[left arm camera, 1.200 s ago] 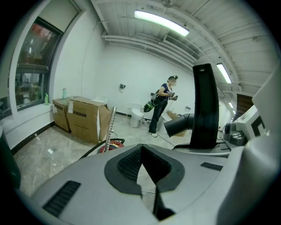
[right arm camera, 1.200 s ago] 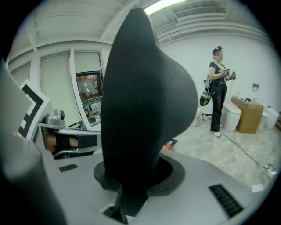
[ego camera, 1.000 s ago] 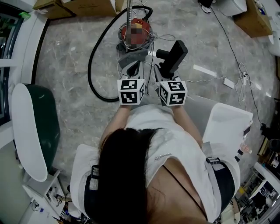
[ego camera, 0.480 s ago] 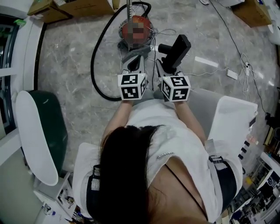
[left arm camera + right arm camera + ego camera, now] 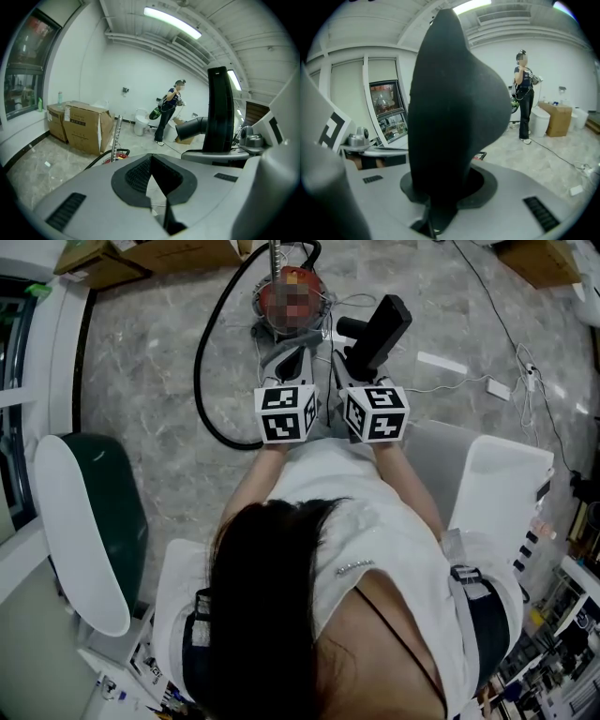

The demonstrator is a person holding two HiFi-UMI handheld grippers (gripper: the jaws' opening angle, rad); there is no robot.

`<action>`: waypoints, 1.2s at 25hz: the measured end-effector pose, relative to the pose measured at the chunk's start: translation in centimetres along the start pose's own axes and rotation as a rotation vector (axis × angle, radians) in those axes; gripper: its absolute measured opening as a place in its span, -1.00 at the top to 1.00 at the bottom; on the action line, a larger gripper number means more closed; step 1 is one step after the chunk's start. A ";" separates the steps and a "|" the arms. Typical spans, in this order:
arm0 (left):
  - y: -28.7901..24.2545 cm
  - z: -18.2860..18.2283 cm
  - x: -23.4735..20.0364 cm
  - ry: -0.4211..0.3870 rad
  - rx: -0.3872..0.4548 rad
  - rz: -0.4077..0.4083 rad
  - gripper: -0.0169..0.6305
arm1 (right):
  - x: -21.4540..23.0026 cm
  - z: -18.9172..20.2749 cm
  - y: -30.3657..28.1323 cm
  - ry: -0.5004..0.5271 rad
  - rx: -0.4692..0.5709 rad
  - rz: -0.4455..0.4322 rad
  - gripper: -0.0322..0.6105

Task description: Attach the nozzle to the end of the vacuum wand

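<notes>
Nozzle (image 5: 454,117), smooth black plastic, clamped by right hand-held gripper (image 5: 436,208); left hand-held gripper (image 5: 157,197) closed.

Grey marble floor (image 5: 141,362), white walls (image 5: 140,70), cardboard boxes (image 5: 84,129), ceiling striplight (image 5: 171,23)

Cardboard box (image 5: 86,131) label, left of frame: print too small to read
Marker cubes (image 5: 286,413): square patterns, no letters

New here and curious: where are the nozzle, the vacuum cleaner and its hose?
nozzle (image 5: 380,329), head view, its wide black body.
vacuum cleaner (image 5: 296,279), head view, red top.
hose (image 5: 197,381), head view, left bend.
</notes>
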State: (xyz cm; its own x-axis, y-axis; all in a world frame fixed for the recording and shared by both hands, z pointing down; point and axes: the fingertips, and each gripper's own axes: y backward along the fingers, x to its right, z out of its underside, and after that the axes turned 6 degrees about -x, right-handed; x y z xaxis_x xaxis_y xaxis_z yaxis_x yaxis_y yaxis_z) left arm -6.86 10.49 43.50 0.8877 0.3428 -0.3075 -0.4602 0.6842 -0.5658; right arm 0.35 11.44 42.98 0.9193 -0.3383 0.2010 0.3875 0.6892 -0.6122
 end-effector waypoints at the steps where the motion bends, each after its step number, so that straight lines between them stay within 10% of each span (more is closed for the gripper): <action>1: 0.0 0.0 -0.1 0.001 0.001 -0.005 0.94 | 0.0 -0.1 -0.1 -0.003 0.001 -0.004 0.62; 30: -8.2 -6.2 -1.0 0.036 0.023 -0.158 0.94 | 6.6 -6.2 -7.4 0.067 -0.042 -0.176 0.62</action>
State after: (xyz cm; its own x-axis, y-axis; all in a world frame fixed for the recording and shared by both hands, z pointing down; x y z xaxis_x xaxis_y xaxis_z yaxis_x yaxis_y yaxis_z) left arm -4.07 0.57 43.65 0.9475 0.2073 -0.2435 -0.3145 0.7421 -0.5919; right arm 3.15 0.11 44.14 0.8304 -0.4941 0.2574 0.5374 0.5886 -0.6039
